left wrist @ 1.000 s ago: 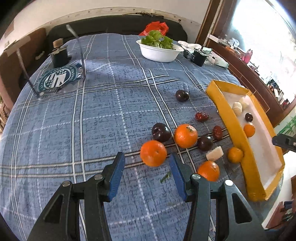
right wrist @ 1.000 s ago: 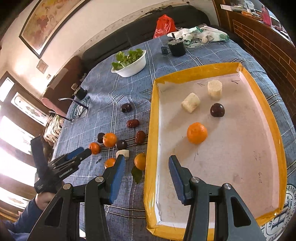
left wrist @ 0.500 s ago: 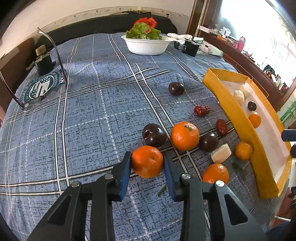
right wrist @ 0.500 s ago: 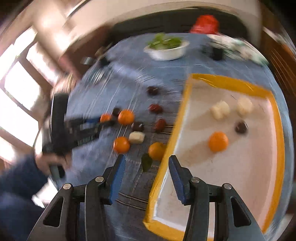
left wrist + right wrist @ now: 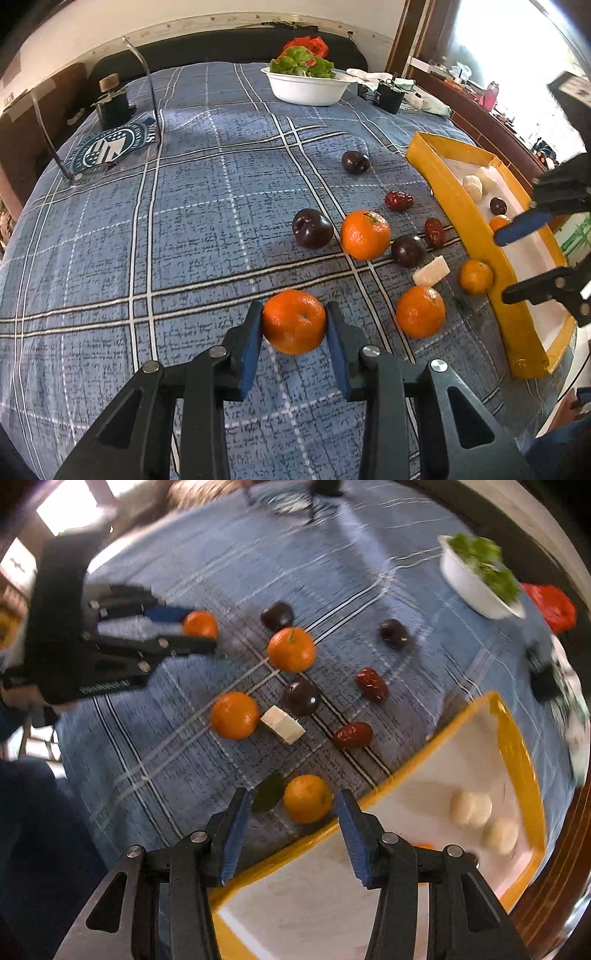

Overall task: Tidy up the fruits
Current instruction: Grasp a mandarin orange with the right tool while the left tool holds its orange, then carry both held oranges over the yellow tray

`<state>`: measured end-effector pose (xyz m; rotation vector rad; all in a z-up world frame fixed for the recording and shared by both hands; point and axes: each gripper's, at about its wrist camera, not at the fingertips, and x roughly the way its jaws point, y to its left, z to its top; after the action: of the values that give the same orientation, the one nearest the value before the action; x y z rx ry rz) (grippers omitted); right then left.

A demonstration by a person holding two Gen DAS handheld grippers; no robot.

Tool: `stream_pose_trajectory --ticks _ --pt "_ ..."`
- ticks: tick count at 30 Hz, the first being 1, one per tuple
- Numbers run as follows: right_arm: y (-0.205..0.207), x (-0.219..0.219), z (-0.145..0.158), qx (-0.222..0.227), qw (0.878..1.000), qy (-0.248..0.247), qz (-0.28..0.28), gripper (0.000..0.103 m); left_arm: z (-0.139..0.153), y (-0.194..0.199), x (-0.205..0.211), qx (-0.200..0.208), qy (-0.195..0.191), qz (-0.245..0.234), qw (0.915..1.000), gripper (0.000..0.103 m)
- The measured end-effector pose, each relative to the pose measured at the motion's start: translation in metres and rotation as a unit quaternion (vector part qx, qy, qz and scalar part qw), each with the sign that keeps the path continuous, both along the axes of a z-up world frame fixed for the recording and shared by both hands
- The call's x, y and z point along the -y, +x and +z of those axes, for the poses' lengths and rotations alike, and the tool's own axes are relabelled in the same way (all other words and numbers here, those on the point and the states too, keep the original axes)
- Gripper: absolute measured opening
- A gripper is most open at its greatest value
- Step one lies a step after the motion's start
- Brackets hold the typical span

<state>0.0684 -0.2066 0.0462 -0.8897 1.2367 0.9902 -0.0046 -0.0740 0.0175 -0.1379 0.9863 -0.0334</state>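
Left gripper [image 5: 294,325]: jaws having just been closing, blue pads now pressing both sides of a near orange [image 5: 294,321]; the fruit is sitting at the front of the blue checked cloth [image 5: 184,229], gripper angled down at it.

Right gripper [image 5: 290,814]: jaws standing apart, pads touching nothing; pointing down over a small orange [image 5: 307,803] that is lying just beside the yellow tray's [image 5: 517,738] outer wall, a dark leaf [image 5: 267,797] lying against it on the cloth side.

Loose fruit lying on the cloth, left wrist view: large orange [image 5: 365,235] sitting between two dark plums, one [image 5: 312,233] to its left and one [image 5: 408,251] to its right; a third plum [image 5: 355,162] resting farther back, well apart; two red dates [image 5: 399,200] and [image 5: 434,232] lying nearer the tray; a white chunk [image 5: 431,271] resting just in front of the right plum; another orange [image 5: 420,311] sitting near the gripped one.

Tray contents: two pale round pieces [image 5: 471,808] and [image 5: 500,835] lying side by side; a dark plum [image 5: 497,205] and an orange [image 5: 498,223], partly hidden by the right gripper's finger in the left wrist view.

Background: white bowl of greens [image 5: 308,86] standing at the far end of the cloth; red bag [image 5: 550,607] lying behind it; right wrist view blurring at its edges.
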Motion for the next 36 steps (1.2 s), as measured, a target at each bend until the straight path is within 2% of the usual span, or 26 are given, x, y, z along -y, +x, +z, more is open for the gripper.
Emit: stream_pose_trajectory --ticks 9,11,12,18,23,25,28,31,34,36 --pt "0.007 -0.021 -0.031 -0.021 0.993 -0.075 0.086 0.05 -0.001 -0.003 0.006 0.001 0.006 0.011 0.9999 0.032" --pt "0.009 -0.023 -0.035 -0.024 0.992 -0.083 0.088 0.038 -0.002 -0.001 0.007 -0.001 0.007 0.012 0.9999 0.032" --pt "0.009 -0.023 -0.037 -0.026 0.992 -0.087 0.088 0.037 -0.002 -0.001 0.007 -0.001 0.006 0.013 0.9999 0.032" --pt "0.007 -0.013 -0.026 -0.024 0.998 -0.039 0.049 0.036 -0.002 -0.001 0.005 0.0 0.001 0.017 0.9999 0.032" --pt "0.002 0.0 -0.002 -0.028 0.997 0.055 -0.041 0.036 -0.001 -0.001 0.0 -0.003 -0.012 0.021 0.9997 0.032" --pt "-0.001 0.006 0.003 -0.022 0.992 0.083 -0.09 0.036 0.001 -0.001 0.0 -0.003 -0.016 0.018 0.9997 0.032" --pt "-0.007 0.02 0.003 -0.028 0.978 0.122 -0.166 0.036 0.006 -0.001 0.004 0.0 -0.019 0.008 0.9998 0.032" --pt "-0.021 0.033 0.005 -0.044 0.953 0.173 -0.243 0.036 0.011 -0.002 0.009 0.004 -0.019 -0.006 0.9998 0.032" --pt "-0.037 0.041 0.01 -0.041 0.935 0.204 -0.286 0.036 0.017 -0.001 0.015 0.008 -0.023 -0.023 0.9994 0.032" --pt "-0.046 0.048 0.016 -0.051 0.918 0.232 -0.317 0.036 0.02 -0.001 0.019 0.01 -0.026 -0.033 0.9991 0.032"
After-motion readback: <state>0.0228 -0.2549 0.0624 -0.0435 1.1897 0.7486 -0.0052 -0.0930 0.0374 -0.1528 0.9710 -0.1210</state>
